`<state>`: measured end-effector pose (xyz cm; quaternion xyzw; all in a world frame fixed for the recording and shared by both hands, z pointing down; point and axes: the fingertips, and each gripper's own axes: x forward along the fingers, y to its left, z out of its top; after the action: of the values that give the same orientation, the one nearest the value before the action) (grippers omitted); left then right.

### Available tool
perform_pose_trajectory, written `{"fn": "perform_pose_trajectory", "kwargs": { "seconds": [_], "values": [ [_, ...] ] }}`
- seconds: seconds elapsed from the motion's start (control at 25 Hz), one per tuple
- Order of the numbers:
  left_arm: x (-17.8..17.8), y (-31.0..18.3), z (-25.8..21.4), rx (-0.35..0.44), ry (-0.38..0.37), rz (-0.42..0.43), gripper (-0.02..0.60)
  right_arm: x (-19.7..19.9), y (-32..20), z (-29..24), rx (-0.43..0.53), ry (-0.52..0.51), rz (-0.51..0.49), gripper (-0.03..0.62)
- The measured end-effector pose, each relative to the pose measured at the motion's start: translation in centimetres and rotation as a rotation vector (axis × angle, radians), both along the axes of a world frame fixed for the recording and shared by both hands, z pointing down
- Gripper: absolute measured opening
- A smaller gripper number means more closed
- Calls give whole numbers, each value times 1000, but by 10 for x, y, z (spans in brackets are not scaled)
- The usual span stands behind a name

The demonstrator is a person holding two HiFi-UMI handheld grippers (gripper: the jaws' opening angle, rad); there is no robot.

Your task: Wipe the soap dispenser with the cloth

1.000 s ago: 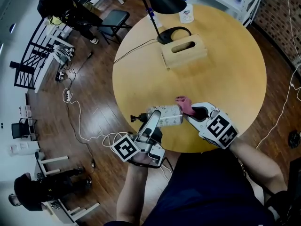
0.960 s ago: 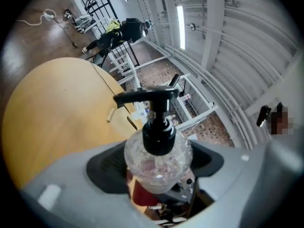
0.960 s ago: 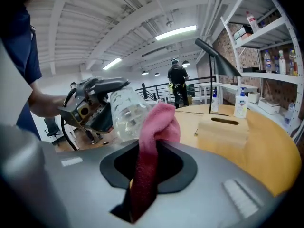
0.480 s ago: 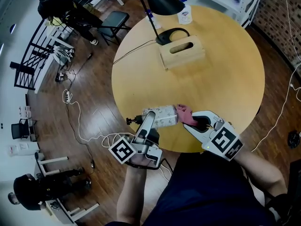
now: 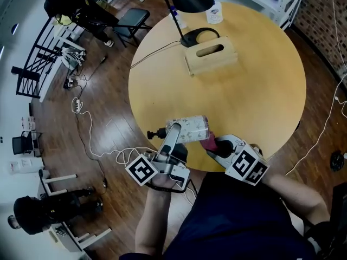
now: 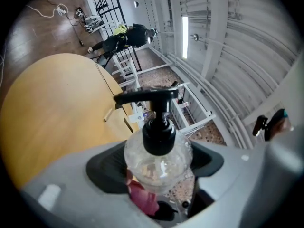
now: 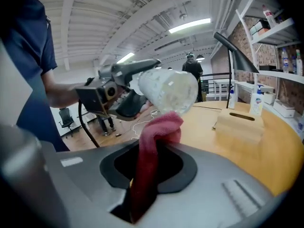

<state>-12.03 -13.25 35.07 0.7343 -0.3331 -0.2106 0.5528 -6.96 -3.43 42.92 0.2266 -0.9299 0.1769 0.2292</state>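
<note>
The clear soap dispenser (image 5: 190, 129) with a black pump (image 5: 155, 135) lies sideways above the round wooden table (image 5: 255, 91), near its front edge. My left gripper (image 5: 178, 132) is shut on the bottle's body; in the left gripper view the bottle (image 6: 158, 158) fills the jaws, pump (image 6: 151, 97) pointing away. My right gripper (image 5: 212, 145) is shut on a pink-red cloth (image 5: 207, 142), which touches the bottle's bottom end from below. In the right gripper view the cloth (image 7: 153, 144) rises from the jaws to the bottle (image 7: 169, 90).
A wooden tissue box (image 5: 211, 58) stands at the table's far side beside a black lamp base (image 5: 199, 38), with its shade (image 5: 190, 1) above. A white bottle (image 5: 215, 14) stands at the far edge. Cables (image 5: 87, 118) trail on the floor at left.
My right gripper has slid with the cloth from the bottle's right end toward the near table edge, under the bottle's end. The left gripper and bottle have hardly moved.
</note>
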Motion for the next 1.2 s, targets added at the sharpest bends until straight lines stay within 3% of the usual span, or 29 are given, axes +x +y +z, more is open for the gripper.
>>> {"fn": "perform_pose_trajectory", "kwargs": {
  "seconds": [0.12,0.32,0.56,0.8,1.04,1.2],
  "values": [
    [-4,4,0,30,-30,-8,364,8,9,-27,42,-40,11,75],
    [-7,-4,-8,55,-11,-31,364,26,-12,-63,95,-62,52,75],
    [-14,-2,3,22,-23,-53,364,42,-27,-75,129,-44,99,75],
    [-16,8,11,-3,-5,-52,364,69,-55,-67,135,-65,212,75],
    [5,18,8,-38,79,-37,364,48,-58,-21,37,-61,178,75],
    [11,14,17,-44,14,-36,364,32,-37,13,-78,-40,148,75]
  ]
}}
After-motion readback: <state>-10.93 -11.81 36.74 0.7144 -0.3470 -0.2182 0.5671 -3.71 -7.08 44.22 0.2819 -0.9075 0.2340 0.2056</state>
